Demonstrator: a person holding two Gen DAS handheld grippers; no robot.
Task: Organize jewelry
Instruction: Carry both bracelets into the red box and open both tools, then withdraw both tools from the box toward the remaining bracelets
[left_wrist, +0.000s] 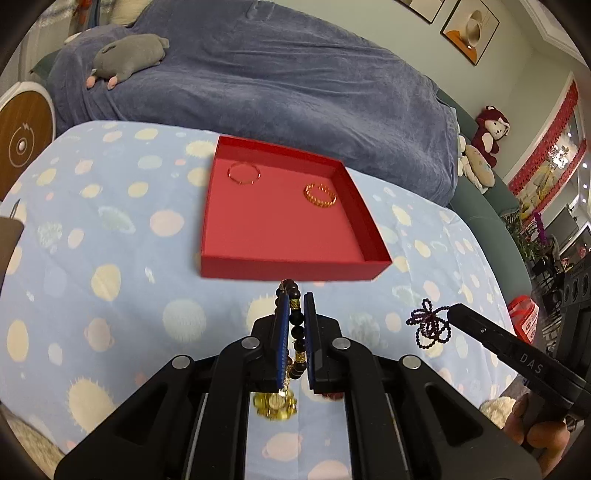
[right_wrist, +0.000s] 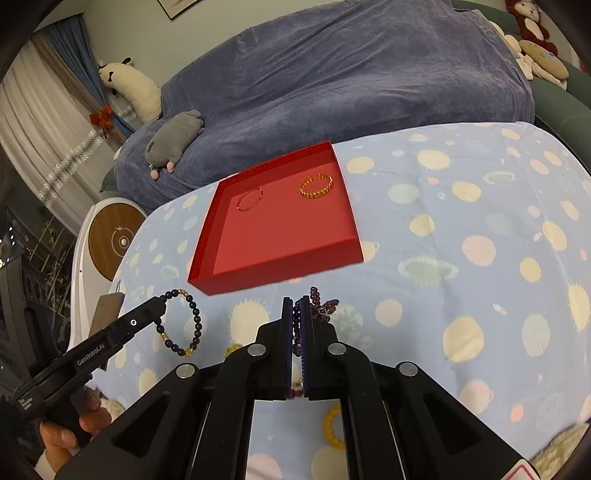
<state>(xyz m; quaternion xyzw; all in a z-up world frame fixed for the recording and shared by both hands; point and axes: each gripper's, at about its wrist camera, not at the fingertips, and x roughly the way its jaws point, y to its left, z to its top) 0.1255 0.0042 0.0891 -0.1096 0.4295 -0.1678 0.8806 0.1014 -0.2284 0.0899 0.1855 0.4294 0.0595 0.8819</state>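
Evidently the carrying step is in hand: two bracelets are held above the planet-print cloth (right_wrist: 461, 221), just short of the red tray (left_wrist: 295, 266). A dark beaded bracelet with gold spacers (left_wrist: 297, 325) is pinched between the narrow jaws of the left gripper (left_wrist: 295, 306), and a small-beaded purple bracelet (right_wrist: 321, 306), bunched into loops, is clamped in the right gripper (right_wrist: 294, 306), whose fingers are closed tight on it.

Two pieces are already laid inside the tray, well apart: a thin reddish-gold bangle (left_wrist: 243, 172) and a gold chain-style bracelet (left_wrist: 320, 195). On the cloth beneath the grippers, two more pieces are counted: a gold flower-shaped piece (left_wrist: 275, 404) and a yellow beaded bracelet (right_wrist: 332, 424), partly hidden.

Next, it is judged, each gripper must be brought forward over the near tray wall, lowered toward a bare patch of the floor, and opened there.
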